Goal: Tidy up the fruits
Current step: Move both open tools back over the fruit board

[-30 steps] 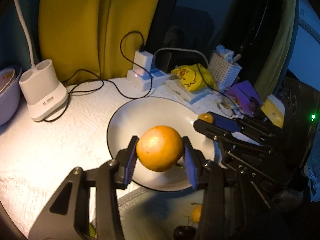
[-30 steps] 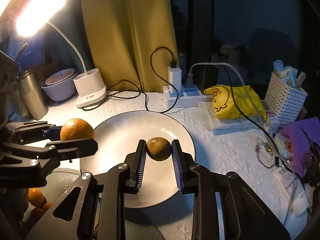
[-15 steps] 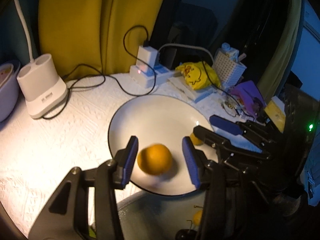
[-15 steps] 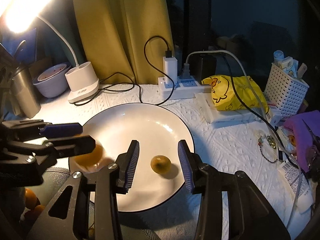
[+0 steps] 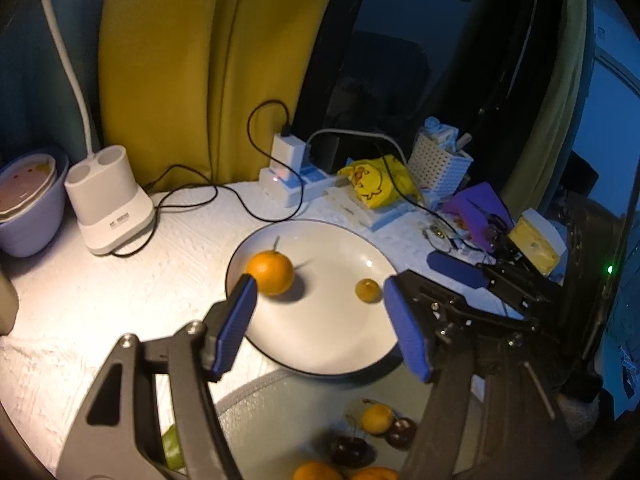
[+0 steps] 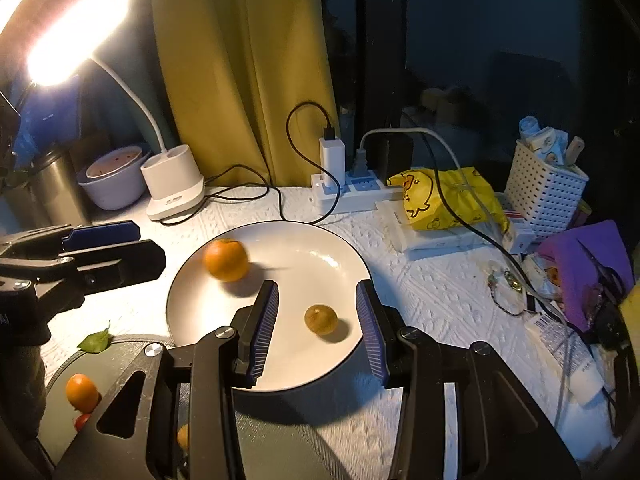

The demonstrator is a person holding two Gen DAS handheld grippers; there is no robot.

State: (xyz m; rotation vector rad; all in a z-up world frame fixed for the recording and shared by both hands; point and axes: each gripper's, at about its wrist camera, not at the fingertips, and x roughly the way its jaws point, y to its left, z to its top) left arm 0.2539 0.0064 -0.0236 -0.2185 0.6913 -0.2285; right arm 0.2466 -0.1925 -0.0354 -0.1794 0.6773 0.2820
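An orange (image 5: 270, 277) lies on the left part of the white plate (image 5: 320, 240), and a small brownish-yellow fruit (image 5: 368, 290) lies on the right part. Both also show in the right wrist view, the orange (image 6: 225, 260) and the small fruit (image 6: 321, 319) on the plate (image 6: 320, 240). My left gripper (image 5: 324, 326) is open and empty above the plate's near edge. My right gripper (image 6: 318, 330) is open and empty, its jaws either side of the small fruit. More small oranges and cherries (image 5: 376, 420) lie on a grey tray (image 5: 280, 412) below.
A white lamp base (image 5: 110, 208) and a purple bowl (image 5: 28, 204) stand at the left. A power strip with cables (image 6: 348, 190), a yellow bag (image 6: 444, 200), a white basket (image 6: 544, 192) and purple clutter (image 6: 584, 268) line the back and right. A leaf (image 6: 95, 341) lies by the tray.
Both grippers opened and let go of their fruit. The orange and the small fruit dropped onto the plate, and both grippers pulled back and up.
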